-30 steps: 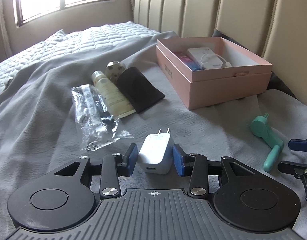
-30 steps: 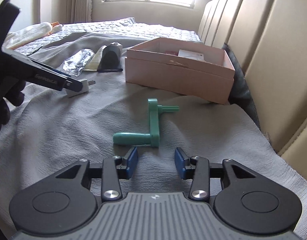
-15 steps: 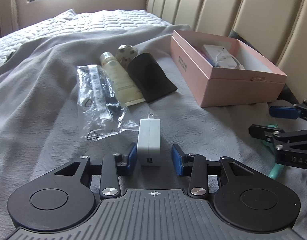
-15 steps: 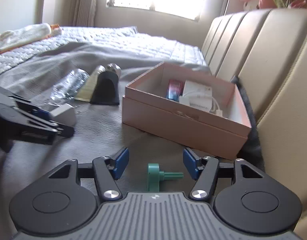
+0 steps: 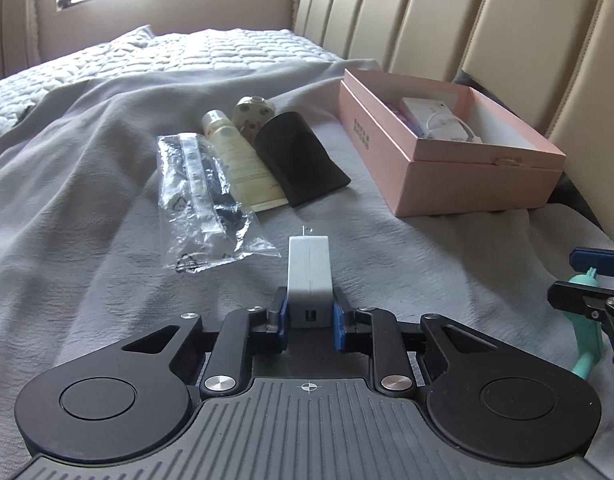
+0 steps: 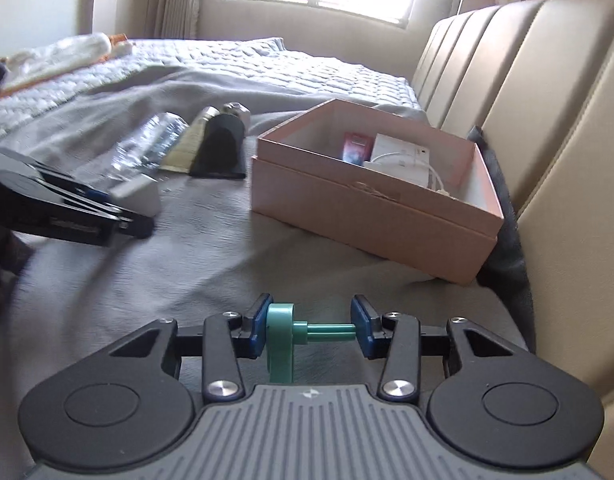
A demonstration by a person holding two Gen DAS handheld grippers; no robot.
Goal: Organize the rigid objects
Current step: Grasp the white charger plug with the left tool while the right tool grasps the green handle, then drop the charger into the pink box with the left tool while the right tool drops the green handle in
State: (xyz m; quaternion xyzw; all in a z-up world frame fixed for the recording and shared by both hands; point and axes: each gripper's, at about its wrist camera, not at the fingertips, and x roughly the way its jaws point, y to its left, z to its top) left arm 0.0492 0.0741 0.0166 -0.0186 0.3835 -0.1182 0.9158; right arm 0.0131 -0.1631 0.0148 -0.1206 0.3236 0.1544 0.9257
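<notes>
Left gripper (image 5: 309, 314): blue pads pressed on both flanks of white charger (image 5: 309, 270), closed firmly on its rear end, USB port facing the camera, prongs pointing away, body low over grey blanket (image 5: 87, 208). Beyond it, from left to right: clear plastic bag (image 5: 201, 204), cream tube (image 5: 239, 160), beige perforated ball (image 5: 254, 114), black wedge-shaped piece (image 5: 299, 164), then pink box (image 5: 467, 184), lid off, already holding a white packet and cable. Right gripper (image 6: 307, 330): jaws fairly wide yet bridged by green crank handle (image 6: 281, 342), left pad against its flat arm, right pad at the tip of its thin peg. Best handled, judging from the layout, as 2 carries to the box: lift each item well above the near wall before lowering, keep the charger level so the narrow grip does not pivot, and squeeze the crank gently, since a hold on the peg tip alone looks likely to slip. Hard to confirm: crank's lower grip, hidden behind the gripper body; contents of the bag; left gripper blurred in the right view.
</notes>
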